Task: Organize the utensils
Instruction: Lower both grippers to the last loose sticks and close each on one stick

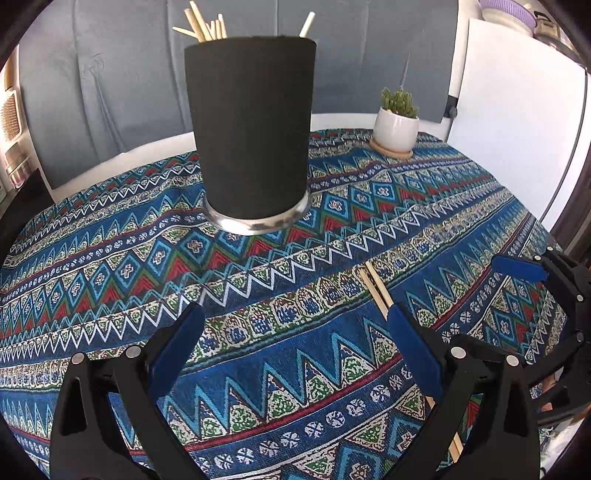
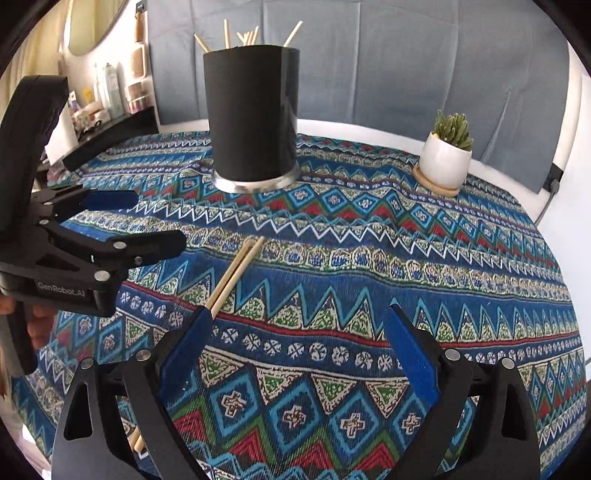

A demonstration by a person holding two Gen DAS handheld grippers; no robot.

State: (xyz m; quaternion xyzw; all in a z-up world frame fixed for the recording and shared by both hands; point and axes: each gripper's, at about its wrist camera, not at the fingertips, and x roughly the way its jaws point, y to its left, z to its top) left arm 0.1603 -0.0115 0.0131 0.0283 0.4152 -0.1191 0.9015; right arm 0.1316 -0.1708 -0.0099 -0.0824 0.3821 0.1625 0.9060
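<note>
A tall black holder (image 1: 251, 129) with a metal base stands on the patterned cloth, with several wooden chopsticks (image 1: 203, 24) poking out of its top. The same holder (image 2: 253, 118) rises at the back of the right wrist view. A pair of loose chopsticks (image 1: 376, 290) lies flat on the cloth, partly hidden under the right finger of my left gripper (image 1: 295, 319), which is open and empty. In the right wrist view the pair of chopsticks (image 2: 234, 271) runs under the left finger of my right gripper (image 2: 297, 321), also open and empty.
A small cactus in a white pot (image 1: 396, 127) sits on a wooden saucer at the table's far right. The left gripper (image 2: 122, 229), held by a hand, shows at the left of the right wrist view. A grey sofa back (image 1: 110, 92) lies behind the table.
</note>
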